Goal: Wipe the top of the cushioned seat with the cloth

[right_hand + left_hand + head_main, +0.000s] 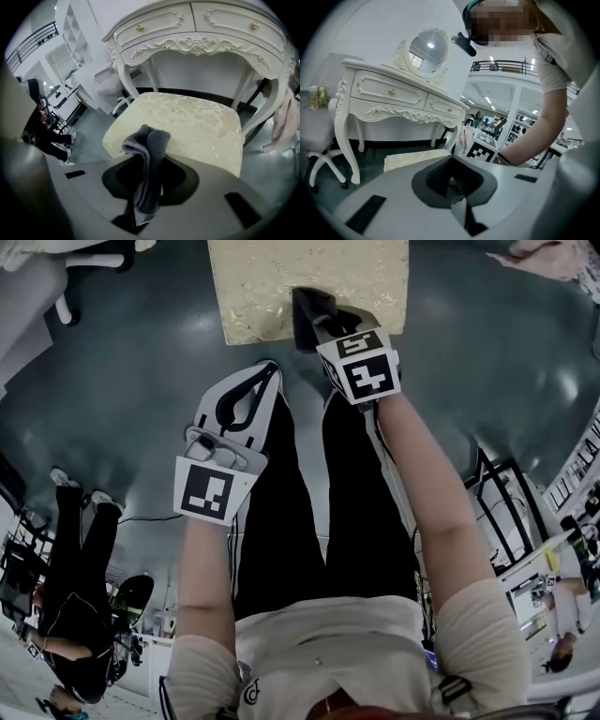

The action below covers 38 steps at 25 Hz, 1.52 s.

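The cushioned seat (272,282) is a cream, patterned square stool top at the top of the head view. In the right gripper view, the seat (197,122) lies just beyond the jaws. My right gripper (312,322) is shut on a dark grey cloth (147,159), which stands up in a folded bunch out of the jaws, over the seat's near edge. My left gripper (265,376) hangs lower and to the left over the floor, short of the seat, shut and with nothing in it. The left gripper view shows the seat (412,159) ahead and the right gripper's marker cube (483,149).
A white carved dressing table (201,33) stands right behind the seat, with an oval mirror (426,51) on it. A white swivel chair (318,140) is to its left. A pink cloth (283,117) hangs at the right. A person (75,596) stands on the grey floor at the left.
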Available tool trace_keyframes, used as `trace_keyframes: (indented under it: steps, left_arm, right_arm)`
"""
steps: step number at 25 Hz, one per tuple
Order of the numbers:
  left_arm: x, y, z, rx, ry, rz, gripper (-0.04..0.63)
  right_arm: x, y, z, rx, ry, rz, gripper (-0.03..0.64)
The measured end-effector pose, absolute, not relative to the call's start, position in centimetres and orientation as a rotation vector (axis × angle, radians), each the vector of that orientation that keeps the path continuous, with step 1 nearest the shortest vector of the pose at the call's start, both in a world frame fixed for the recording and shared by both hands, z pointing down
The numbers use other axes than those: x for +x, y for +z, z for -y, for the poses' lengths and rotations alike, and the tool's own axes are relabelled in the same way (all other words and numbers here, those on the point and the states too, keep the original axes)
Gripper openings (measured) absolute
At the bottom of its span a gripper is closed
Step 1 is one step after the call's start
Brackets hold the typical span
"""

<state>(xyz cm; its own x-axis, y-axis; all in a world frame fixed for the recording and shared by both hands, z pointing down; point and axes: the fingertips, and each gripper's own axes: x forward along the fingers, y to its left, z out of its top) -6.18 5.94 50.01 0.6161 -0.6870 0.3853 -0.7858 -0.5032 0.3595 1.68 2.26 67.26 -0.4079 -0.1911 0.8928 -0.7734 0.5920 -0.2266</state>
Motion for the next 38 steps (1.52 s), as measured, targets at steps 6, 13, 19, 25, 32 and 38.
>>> trace_keyframes:
  steps: [6, 13, 19, 25, 32, 38]
  left_arm:
    - [-2.6, 49.8, -5.1, 2.350, 0.257, 1.151, 0.014]
    - [1.0, 50.2, -4.7, 2.370, 0.269, 1.125, 0.014]
    - [4.0, 50.4, -4.8, 2.377, 0.276, 1.105, 0.014]
    - [6.2, 50.6, -4.6, 2.383, 0.283, 1.101, 0.014]
    - [7.9, 50.5, -4.6, 2.400, 0.295, 1.107, 0.014]
    - [8.1, 48.3, -4.4, 2.405, 0.263, 1.154, 0.014]
  right_arm:
    - [6.1, 67.3, -1.9, 0.804, 0.816, 1.901, 0.087]
    - [10.1, 67.5, -1.3, 0.827, 0.843, 1.890, 0.087]
    - [13.5, 67.3, -0.9, 0.859, 0.863, 1.866, 0.087]
    - [17.1, 67.7, -0.5, 0.904, 0.860, 1.824, 0.086]
    - [21.5, 68.7, -0.4, 0.955, 0.854, 1.750, 0.080]
    - [22.8, 66.1, -0.3, 0.988, 0.826, 1.772, 0.078]
